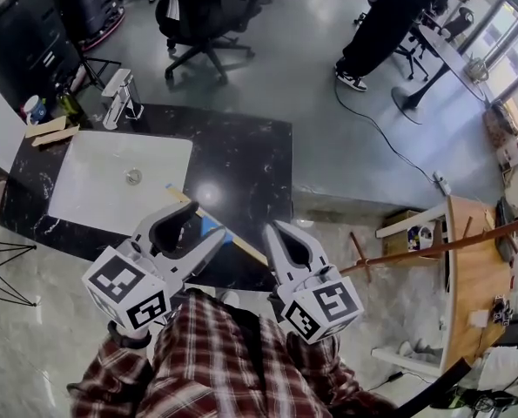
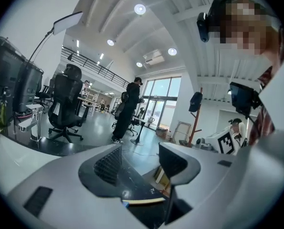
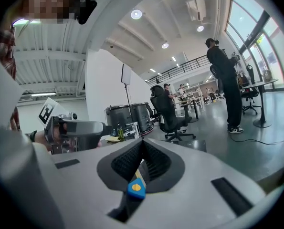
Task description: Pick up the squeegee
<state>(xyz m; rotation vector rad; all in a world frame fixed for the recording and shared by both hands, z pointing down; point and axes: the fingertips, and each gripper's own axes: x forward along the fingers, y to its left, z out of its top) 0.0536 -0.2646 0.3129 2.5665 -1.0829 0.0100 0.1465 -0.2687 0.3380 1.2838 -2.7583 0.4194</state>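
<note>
The squeegee [image 1: 234, 240] is a long yellowish strip with a blue part; it runs slantwise over the black counter [image 1: 250, 164] between my two grippers. My left gripper [image 1: 205, 223] is open, and in the left gripper view the strip [image 2: 142, 202] shows low between the jaws of the left gripper [image 2: 142, 161], with neither pad on it. My right gripper [image 1: 272, 231] is shut. In the right gripper view the squeegee's blue end with a yellow dot [image 3: 136, 188] sits clamped between the pads of the right gripper [image 3: 142, 147].
A white sink basin [image 1: 93, 190] with a faucet [image 1: 119, 96] is set in the counter's left half, with bottles behind it. A black office chair [image 1: 198, 16] and a standing person [image 1: 389, 16] are on the floor beyond. A wooden table [image 1: 472, 277] stands at the right.
</note>
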